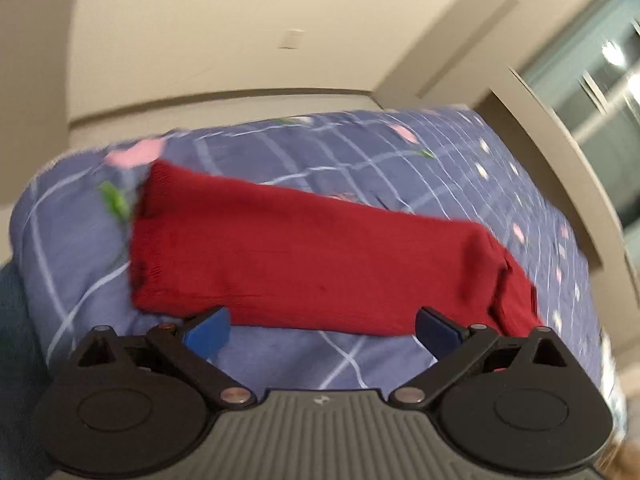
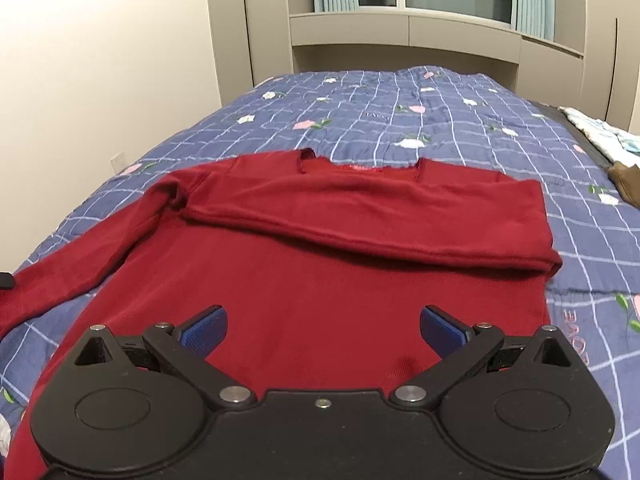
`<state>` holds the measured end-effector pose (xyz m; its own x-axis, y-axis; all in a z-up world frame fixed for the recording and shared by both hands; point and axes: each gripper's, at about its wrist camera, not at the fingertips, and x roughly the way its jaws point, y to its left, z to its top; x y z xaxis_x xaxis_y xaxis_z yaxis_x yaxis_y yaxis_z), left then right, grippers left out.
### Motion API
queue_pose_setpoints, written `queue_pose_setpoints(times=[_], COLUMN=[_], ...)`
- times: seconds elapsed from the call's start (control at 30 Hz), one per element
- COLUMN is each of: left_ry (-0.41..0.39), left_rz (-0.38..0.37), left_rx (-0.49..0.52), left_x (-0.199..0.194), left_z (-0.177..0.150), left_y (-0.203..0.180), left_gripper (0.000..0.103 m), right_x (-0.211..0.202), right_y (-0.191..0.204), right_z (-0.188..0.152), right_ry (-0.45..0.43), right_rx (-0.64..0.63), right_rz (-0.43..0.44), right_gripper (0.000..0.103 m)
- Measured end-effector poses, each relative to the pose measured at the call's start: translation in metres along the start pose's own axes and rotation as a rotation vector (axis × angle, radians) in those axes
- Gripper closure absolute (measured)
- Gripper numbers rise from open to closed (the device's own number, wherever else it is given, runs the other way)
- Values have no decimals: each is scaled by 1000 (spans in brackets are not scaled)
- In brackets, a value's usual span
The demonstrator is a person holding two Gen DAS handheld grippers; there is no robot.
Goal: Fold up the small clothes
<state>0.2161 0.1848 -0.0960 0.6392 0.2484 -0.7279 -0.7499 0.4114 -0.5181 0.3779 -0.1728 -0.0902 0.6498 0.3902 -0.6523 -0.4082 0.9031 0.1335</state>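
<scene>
My right tool [image 2: 323, 330] hangs with its jaws spread wide and nothing between them, low over the red sweater [image 2: 304, 280]. The sweater lies flat on the bed [image 2: 440, 120], which is covered in a blue checked quilt with small flowers. Its right sleeve [image 2: 360, 212] is folded across the chest, just below the neckline [image 2: 360, 166], while the left sleeve [image 2: 80, 248] trails outward toward the bed's left edge. My left tool [image 1: 322, 330] is open too — blue pads [image 1: 208, 334] well apart, holding nothing. Its view is blurred, and there the outstretched sleeve [image 1: 304, 256] lies across the quilt just beyond the fingertips, cuff end to the left. I cannot tell whether the pads touch the fabric. Off to the right on the bed sit some pale clothes [image 2: 600, 132] and a brown item [image 2: 628, 184] — both near the far edge.
</scene>
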Motion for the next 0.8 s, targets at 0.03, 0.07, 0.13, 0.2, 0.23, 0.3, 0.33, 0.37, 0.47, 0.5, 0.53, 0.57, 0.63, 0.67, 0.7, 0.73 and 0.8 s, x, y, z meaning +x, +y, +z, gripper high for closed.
queue_pose_setpoints(times=[0.03, 0.07, 0.13, 0.2, 0.23, 0.3, 0.33, 0.37, 0.47, 0.5, 0.53, 0.57, 0.63, 0.67, 0.7, 0.73, 0.8], left_ry=[-8, -21, -53, -87, -103, -102, -98, -94, -76, -73, -73, -74, -74, -74, -74, -76, -87], left_rz=[-2, -6, 0, 21, 30, 39, 37, 36, 25, 20, 16, 10, -6, -1, 6, 10, 29], left_rx=[-39, -72, -113, -163, -197, -275, -300, -320, -348, -357, -363, -373, -396, -409, -437, -457, -491], left_x=[0, 0, -3, -3, -4, -4, -5, -6, -7, -7, -7, -6, -3, -2, 1, 2, 3], left_z=[0, -1, -4, -6, -7, -7, -8, -8, -10, -13, -14, -15, -14, -13, -11, -10, -8], left_y=[6, 10, 15, 18, 20, 28, 31, 34, 38, 39, 39, 38, 35, 33, 32, 31, 31], left_gripper=[4, 6, 12, 26, 31, 42, 43, 43, 39, 36, 34, 29, 20, 19, 19, 19, 36], right_x=[0, 0, -1, 0, 0, 0, 0, 0, -1, -1, -1, -2, -3, -3, -3, -4, -4], right_y=[1, 1, 3, 4, 5, 8, 9, 10, 11, 12, 12, 13, 13, 12, 12, 12, 12], right_z=[-2, -5, -10, -14, -17, -21, -23, -24, -27, -27, -27, -27, -28, -27, -27, -28, -28], right_ry=[6, 14, 27, 43, 51, 60, 64, 65, 70, 70, 70, 70, 70, 71, 72, 72, 71], right_rx=[3, 5, 5, 4, 2, -3, -5, -6, -8, -9, -11, -13, -13, -12, -12, -13, -15], right_rz=[0, -1, -2, -3, -3, -1, -1, -2, -4, -5, -6, -6, -3, -2, -2, -2, -1], right_gripper=[1, 1, 1, 1, 1, 1, 1, 1, 1, 1, 1, 1, 1, 1, 1, 1, 1])
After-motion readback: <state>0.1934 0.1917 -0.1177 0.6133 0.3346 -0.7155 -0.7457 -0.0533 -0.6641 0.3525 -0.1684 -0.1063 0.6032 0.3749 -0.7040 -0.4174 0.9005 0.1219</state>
